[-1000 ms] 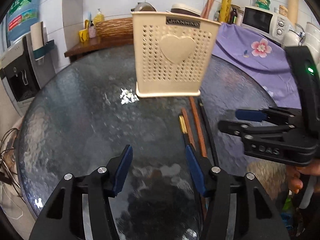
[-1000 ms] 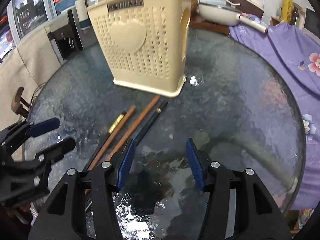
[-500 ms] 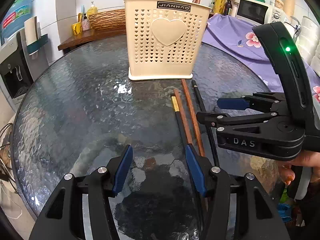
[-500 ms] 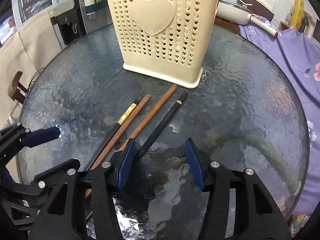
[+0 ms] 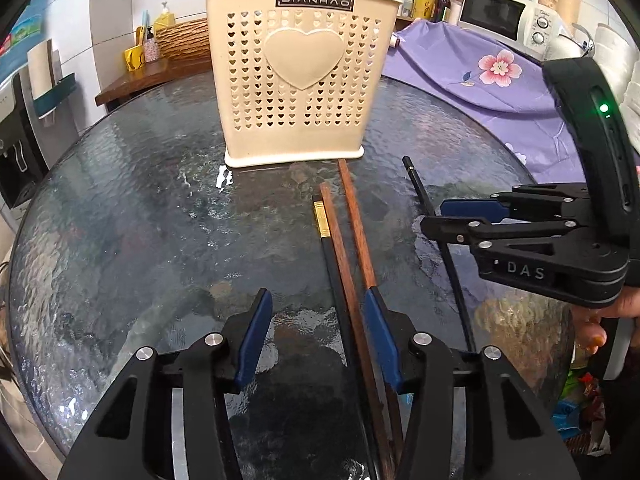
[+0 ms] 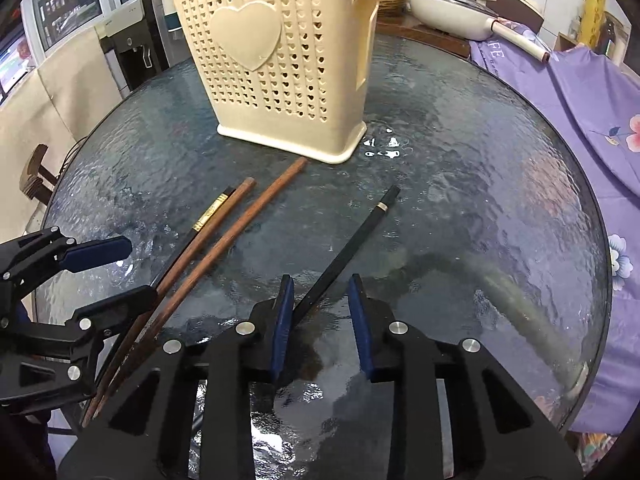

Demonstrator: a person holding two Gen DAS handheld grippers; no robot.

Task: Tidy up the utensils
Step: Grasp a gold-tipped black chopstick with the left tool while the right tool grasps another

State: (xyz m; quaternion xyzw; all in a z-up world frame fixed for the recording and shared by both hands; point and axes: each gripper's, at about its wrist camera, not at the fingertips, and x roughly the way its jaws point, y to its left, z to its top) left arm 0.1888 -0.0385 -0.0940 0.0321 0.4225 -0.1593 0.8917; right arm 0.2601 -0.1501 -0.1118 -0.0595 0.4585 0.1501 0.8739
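Nothing is sorted yet: all four chopsticks lie on the glass table (image 5: pixel 120 208), at six o'clock from the cream basket (image 5: pixel 298 76). The right gripper (image 6: pixel 320 312) has just been narrowing around the black chopstick (image 6: pixel 352 240), not yet clamping. The left gripper (image 5: pixel 318 332), half open and also closing slightly, straddles the brown chopsticks (image 5: pixel 352 216).

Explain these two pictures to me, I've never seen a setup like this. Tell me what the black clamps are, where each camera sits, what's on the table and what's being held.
No robot here: a person holds one hand-held clamp per hand, each with a camera looking along its fingers. One picture is from the left gripper, the other from the right gripper. On the glass table stand a cream utensil basket and four chopsticks. The right gripper's jaws have just been closing around the black chopstick, which touches one pad only, so it isn't clamped. The left gripper, closing slightly, straddles the gold-banded chopstick and a brown chopstick, gripping nothing.
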